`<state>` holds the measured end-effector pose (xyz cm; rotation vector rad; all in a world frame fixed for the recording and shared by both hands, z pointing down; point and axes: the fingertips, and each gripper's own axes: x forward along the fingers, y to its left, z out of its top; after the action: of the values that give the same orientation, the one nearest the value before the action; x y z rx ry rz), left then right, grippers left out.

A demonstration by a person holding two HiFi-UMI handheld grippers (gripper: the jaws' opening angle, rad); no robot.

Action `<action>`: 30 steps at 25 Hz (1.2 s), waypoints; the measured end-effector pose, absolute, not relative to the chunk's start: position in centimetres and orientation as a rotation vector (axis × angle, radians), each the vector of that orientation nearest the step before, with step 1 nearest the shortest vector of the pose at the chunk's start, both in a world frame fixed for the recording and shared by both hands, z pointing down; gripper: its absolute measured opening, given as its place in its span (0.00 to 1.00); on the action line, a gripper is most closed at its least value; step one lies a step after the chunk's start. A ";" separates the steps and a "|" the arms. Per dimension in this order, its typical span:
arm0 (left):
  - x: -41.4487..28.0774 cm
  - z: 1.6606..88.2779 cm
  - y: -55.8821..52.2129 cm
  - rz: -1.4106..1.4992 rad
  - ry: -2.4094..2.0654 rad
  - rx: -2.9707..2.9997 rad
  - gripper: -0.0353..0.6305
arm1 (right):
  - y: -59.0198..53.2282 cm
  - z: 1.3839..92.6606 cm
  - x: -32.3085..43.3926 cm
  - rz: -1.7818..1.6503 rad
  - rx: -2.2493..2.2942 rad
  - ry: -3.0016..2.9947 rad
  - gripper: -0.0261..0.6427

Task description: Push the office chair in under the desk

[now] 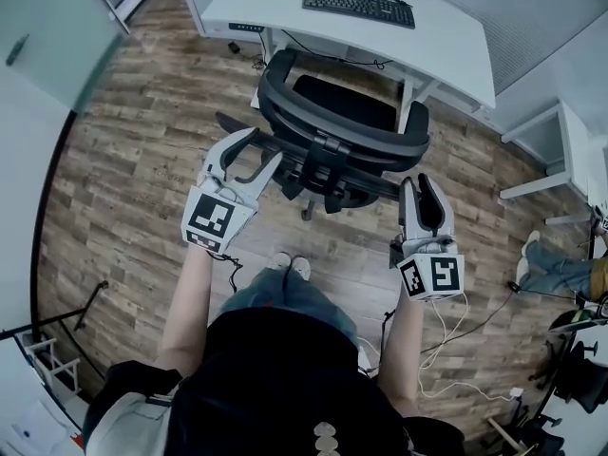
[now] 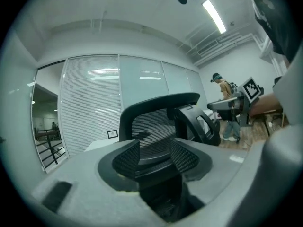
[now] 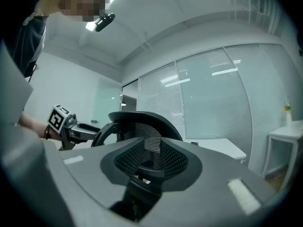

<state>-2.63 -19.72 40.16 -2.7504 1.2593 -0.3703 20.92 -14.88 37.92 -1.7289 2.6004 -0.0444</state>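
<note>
The office chair [image 1: 344, 129] stands just before the desk [image 1: 446, 28] bearing a keyboard [image 1: 358, 8].

Tool [image 2: 154, 151] jaws apart — office chair [image 2: 158, 103] beyond.

Black mesh chair [image 1: 334, 133], white desk [image 1: 271, 3]

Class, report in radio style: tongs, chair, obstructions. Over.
Left tongs open, right tongs open, both empty behind backrest. Office chair not fully under desk. Desk leg close beside one armrest.
</note>
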 end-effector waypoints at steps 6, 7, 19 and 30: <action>-2.3 42.1 -20.1 -0.759 0.979 -2.642 0.37 | -15.0 39.0 18.2 0.081 -1.507 3.071 0.19; -2.3 42.6 -20.1 -0.814 0.927 -2.609 0.37 | -15.0 39.4 17.8 0.108 -1.462 3.154 0.20; -1.1 47.2 -20.8 -1.301 0.367 -2.119 0.35 | -15.0 46.2 15.0 0.526 -0.937 3.950 0.29; -0.5 49.6 -20.8 -1.440 0.139 -1.978 0.29 | -15.6 49.9 14.4 0.563 -0.701 4.181 0.27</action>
<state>-0.54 -20.79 49.60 -1.9779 0.1388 -1.4399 14.44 -15.60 49.88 -0.7014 4.1806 0.5628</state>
